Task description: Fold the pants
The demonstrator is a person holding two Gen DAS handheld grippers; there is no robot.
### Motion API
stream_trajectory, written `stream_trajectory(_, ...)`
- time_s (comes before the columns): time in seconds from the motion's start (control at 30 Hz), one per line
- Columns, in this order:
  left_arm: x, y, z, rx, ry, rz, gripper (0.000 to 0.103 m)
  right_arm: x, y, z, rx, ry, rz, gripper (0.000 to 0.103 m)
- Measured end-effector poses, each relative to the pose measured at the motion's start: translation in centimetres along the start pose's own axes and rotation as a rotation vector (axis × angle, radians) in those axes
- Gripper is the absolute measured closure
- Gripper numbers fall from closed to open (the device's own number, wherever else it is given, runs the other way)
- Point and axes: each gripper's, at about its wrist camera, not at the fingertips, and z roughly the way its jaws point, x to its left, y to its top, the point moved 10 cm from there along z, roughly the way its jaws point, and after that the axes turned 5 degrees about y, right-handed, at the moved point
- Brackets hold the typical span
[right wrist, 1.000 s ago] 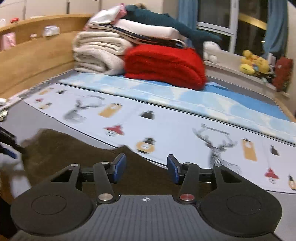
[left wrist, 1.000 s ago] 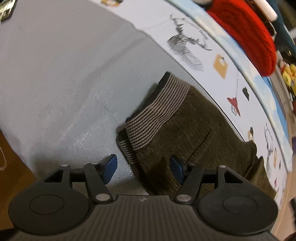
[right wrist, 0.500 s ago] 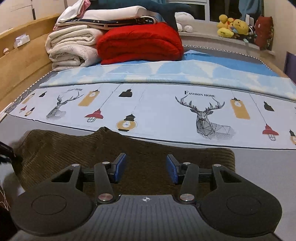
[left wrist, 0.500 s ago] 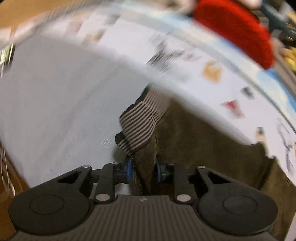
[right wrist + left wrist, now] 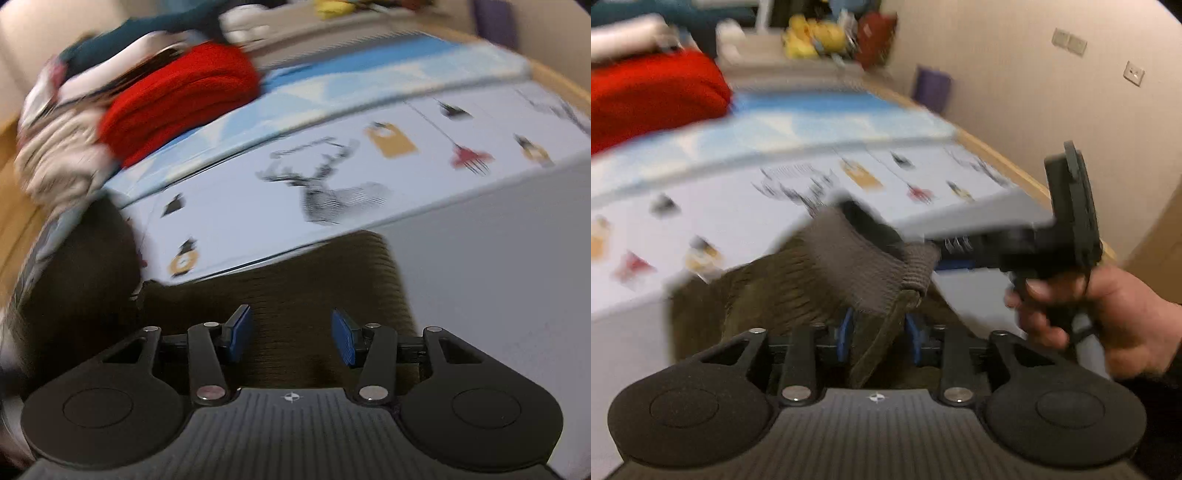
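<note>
**Currently: waistband lifted by your left gripper, right gripper spread over the far end**

Left wrist view: your left gripper (image 5: 879, 338) has a fold of the pants (image 5: 798, 291) between its blue pads, with the striped waistband (image 5: 860, 266) raised and draped just ahead of the fingertips. The jaws have just been opening again after a tighter squeeze; blur prevents confirming whether the pads press the cloth, so treat the hold as uncertain. Your right hand (image 5: 1108, 317) and its gripper come in from the right, with the tip just beside the waistband.

Right wrist view: your right gripper (image 5: 291, 339) stands spread, nothing between its pads, above the brown cloth (image 5: 295, 280) lying flat on the grey sheet (image 5: 498, 277) of the bed. The visible cloth runs left to right across the view, its squared end to the right of the fingers and the rest trailing off left.

Judgement: the fold turns on carrying the waistband along that long axis; your left gripper is the nearer one to do it.
</note>
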Motion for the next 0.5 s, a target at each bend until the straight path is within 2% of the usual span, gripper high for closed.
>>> stream_trajectory(0.07,1.1,0.4,1.0,0.016,0.009,-0.092,0.047,-1.8,-0.1,-0.2,-0.001,-0.019,0.068,0.051)
stream_trajectory(0.13,3.7,0.9,1.4,0.034,0.035,-0.176,0.046,-2.9,-0.4,-0.1,0.011,-0.013,0.122,0.051)
stream_trajectory(0.17,5.3,1.0,1.5,0.043,0.076,-0.209,0.046,-3.2,-0.7,0.1,0.022,-0.008,0.132,0.05)
stream_trajectory(0.27,9.2,0.4,2.6,0.09,0.199,-0.266,0.046,-2.9,-1.8,1.3,0.092,0.018,0.13,0.037)
stream_trajectory(0.4,12.1,-1.3,3.8,0.166,0.328,-0.211,0.046,-1.1,-3.8,3.2,0.201,0.077,0.122,0.028)
stream_trajectory(0.5,12.1,-2.0,3.2,0.172,0.345,-0.181,0.046,-0.1,-5.4,4.8,0.281,0.043,0.063,0.018)
